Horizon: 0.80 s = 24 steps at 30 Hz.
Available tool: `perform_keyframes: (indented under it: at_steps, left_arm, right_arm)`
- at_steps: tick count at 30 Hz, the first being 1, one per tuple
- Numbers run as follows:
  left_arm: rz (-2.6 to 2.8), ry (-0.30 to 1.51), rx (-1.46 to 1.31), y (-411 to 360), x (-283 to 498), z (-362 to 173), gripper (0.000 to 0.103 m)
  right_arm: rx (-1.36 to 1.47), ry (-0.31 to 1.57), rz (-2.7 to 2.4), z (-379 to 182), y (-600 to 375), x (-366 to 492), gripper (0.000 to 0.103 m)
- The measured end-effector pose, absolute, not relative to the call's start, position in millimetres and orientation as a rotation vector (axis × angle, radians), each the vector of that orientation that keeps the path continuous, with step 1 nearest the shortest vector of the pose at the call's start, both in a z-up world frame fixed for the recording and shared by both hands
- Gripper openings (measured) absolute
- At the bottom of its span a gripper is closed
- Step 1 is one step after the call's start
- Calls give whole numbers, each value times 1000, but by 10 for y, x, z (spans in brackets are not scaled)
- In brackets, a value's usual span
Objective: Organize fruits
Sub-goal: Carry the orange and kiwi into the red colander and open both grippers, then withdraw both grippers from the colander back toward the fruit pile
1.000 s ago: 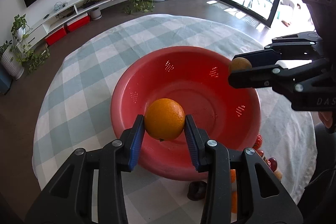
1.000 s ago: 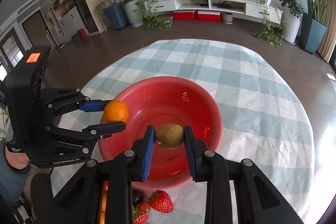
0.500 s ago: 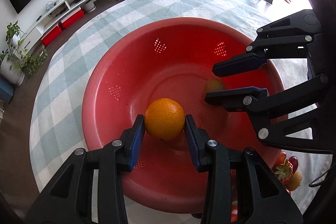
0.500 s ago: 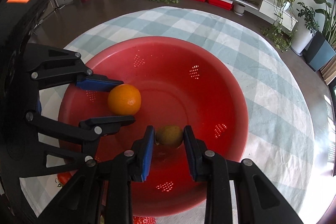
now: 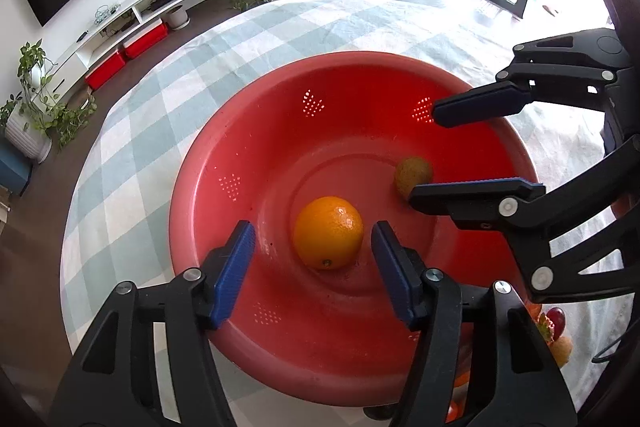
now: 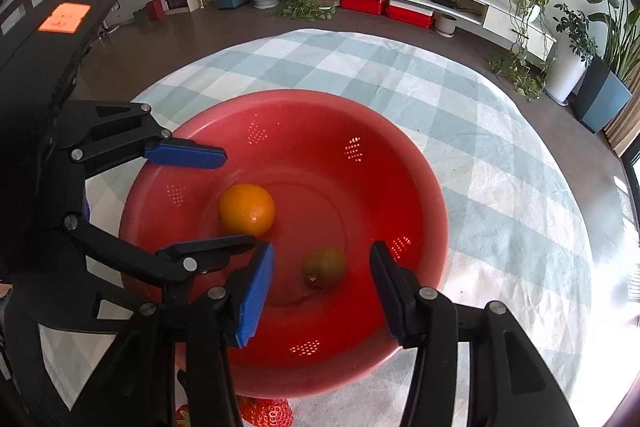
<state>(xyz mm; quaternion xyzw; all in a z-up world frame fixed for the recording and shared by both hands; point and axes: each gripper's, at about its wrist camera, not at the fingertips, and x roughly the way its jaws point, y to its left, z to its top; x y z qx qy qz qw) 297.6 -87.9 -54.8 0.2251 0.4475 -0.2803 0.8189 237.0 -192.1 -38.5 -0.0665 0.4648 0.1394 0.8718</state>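
Left gripper [image 5: 312, 247] jaws opening, pads clear of orange [image 5: 328, 233] lying in red colander [image 5: 280, 131]; right gripper [image 6: 322, 279] jaws opening, clear of kiwi [image 6: 324, 267] on colander floor; strawberries [image 6: 266, 411] outside near rim.

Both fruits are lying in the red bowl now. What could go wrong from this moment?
1. The left gripper and right gripper are opening close together over the red colander bowl; lifting out carelessly, their fingers might collide.
2. The orange and the kiwi lie loose between the opening jaws, so a finger could nudge them rolling.
3. Strawberries lie just outside the rim; a retreating gripper could crush them.
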Motion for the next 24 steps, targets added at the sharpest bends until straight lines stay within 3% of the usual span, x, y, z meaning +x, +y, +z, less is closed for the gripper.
perform_keyframes:
  at_steps: [3, 5, 7, 13, 15, 24]
  left_arm:
    - [-598, 936, 483, -871, 2931, -476, 59]
    - [-589, 912, 482, -830, 2862, -397, 60]
    - [-581, 879, 466, -763, 2754, -289, 67]
    - [-545, 780, 367, -461, 2235, 3, 80]
    - [-532, 753, 329, -350, 1994, 50, 90]
    - [-513, 788, 187, -51, 786, -130, 94]
  right_arm:
    - [-101, 926, 293, -229, -1961, 2243, 54]
    - [-66, 885, 293, -102, -2006, 2103, 60]
    - [-23, 835, 300, 21, -2061, 1923, 69]
    - [81, 714, 327, 203, -2183, 1265, 83]
    - [99, 697, 326, 188, -2188, 1049, 83]
    - [260, 672, 281, -19, -2212, 330, 84]
